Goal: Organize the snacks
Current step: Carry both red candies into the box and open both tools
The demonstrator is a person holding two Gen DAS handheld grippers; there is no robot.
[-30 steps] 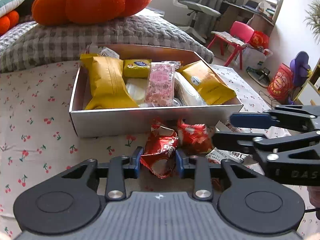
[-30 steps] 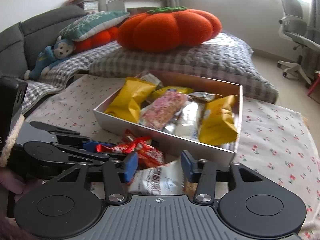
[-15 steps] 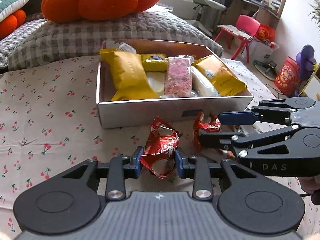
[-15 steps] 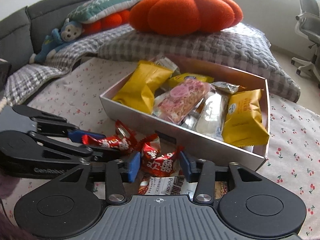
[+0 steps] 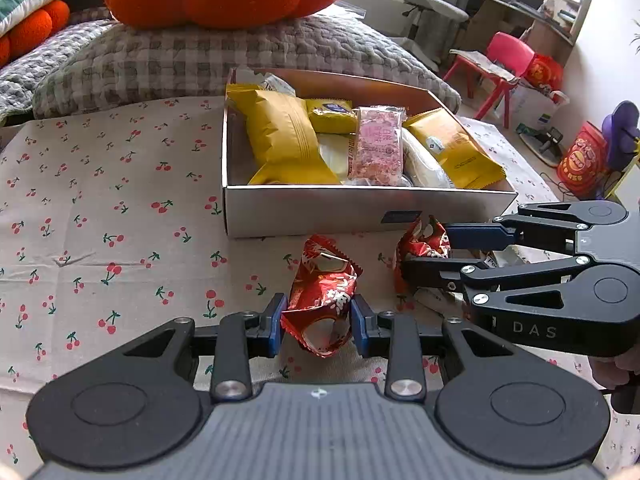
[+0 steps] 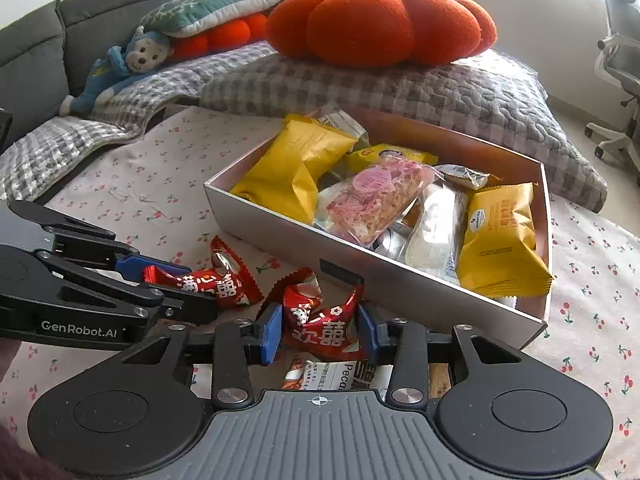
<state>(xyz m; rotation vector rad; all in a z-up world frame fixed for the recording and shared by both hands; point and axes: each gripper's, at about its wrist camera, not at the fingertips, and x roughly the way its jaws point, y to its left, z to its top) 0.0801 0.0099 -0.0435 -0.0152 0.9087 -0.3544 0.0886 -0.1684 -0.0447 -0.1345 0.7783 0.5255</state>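
Two red foil snack packets lie on the cherry-print cloth in front of an open silver box of snacks. My left gripper is shut on one red packet, which is crumpled between its blue pads. The right wrist view shows that gripper at the left with the same packet. My right gripper is closing on the second red packet, and both pads touch its sides. From the left wrist view, the right gripper reaches in from the right around that packet.
The silver box holds yellow, pink and white packets. A white and orange packet lies on the cloth under my right gripper. An orange pumpkin cushion and a grey checked quilt sit behind the box. Chairs stand on the floor at the right.
My right gripper moved from over the white packet onto the second red packet and its jaws narrowed around it. My left gripper drifted left, still gripping its red packet.
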